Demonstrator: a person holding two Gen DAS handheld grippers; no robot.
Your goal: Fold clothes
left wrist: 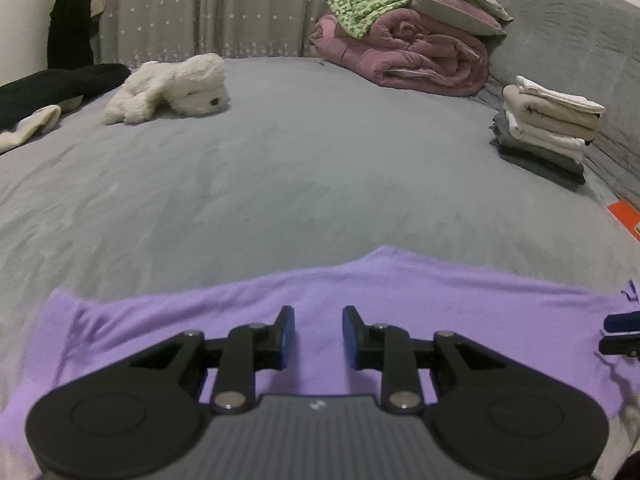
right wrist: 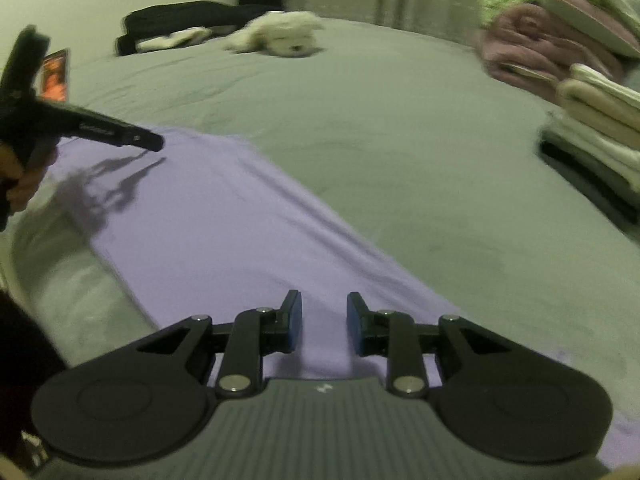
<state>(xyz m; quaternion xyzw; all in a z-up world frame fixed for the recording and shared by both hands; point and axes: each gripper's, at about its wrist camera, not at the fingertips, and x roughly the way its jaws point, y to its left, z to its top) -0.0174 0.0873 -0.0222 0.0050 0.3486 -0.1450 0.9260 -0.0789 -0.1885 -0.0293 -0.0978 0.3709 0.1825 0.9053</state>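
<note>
A lilac garment (left wrist: pixel 360 292) lies flat on the grey bed near the front edge, folded into a long strip; it also shows in the right wrist view (right wrist: pixel 224 216). My left gripper (left wrist: pixel 318 332) is open and empty, just above the garment's middle. My right gripper (right wrist: pixel 324 320) is open and empty over the strip's near end. The right gripper's fingertips (left wrist: pixel 622 322) show at the right edge of the left wrist view. The left gripper (right wrist: pixel 152 142) shows from the side in the right wrist view, above the strip's far end.
A stack of folded clothes (left wrist: pixel 548 128) sits at the right by the grey headboard (left wrist: pixel 580 40). A rolled pink quilt (left wrist: pixel 408 52) with green cloth and pillows lies behind. A white plush toy (left wrist: pixel 176 88) and dark clothes (left wrist: pixel 52 88) lie far left. An orange item (left wrist: pixel 626 216) is at right.
</note>
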